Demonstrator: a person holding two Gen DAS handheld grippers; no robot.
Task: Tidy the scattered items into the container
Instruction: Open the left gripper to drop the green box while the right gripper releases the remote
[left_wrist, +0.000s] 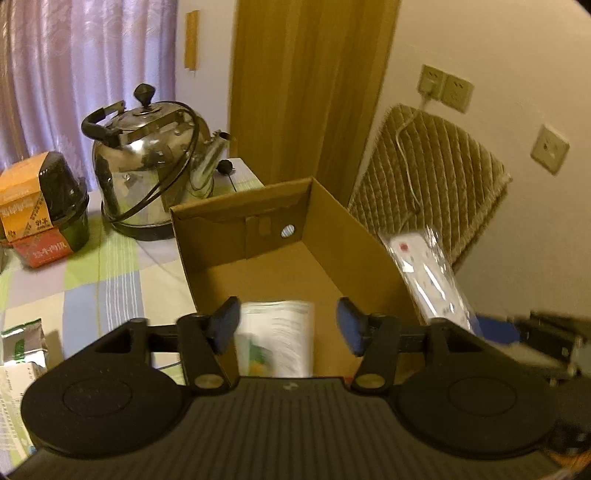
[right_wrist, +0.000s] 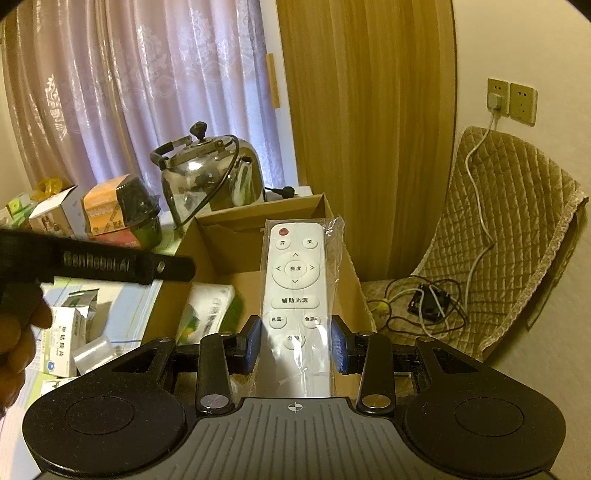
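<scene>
The right gripper (right_wrist: 295, 341) pinches a bagged white remote (right_wrist: 295, 291) over the cardboard box (left_wrist: 258, 236) – its lower end hidden – while the left gripper's (left_wrist: 288, 325) fingers spread above a blurred packet (left_wrist: 277, 339) inside, at 6 o'clock.

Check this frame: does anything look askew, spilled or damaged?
Nothing spilled or damaged. The one oddity: the steel kettle's black power cord is draped loosely over its body, plug resting on a white box. The cardboard box stands upright.
</scene>
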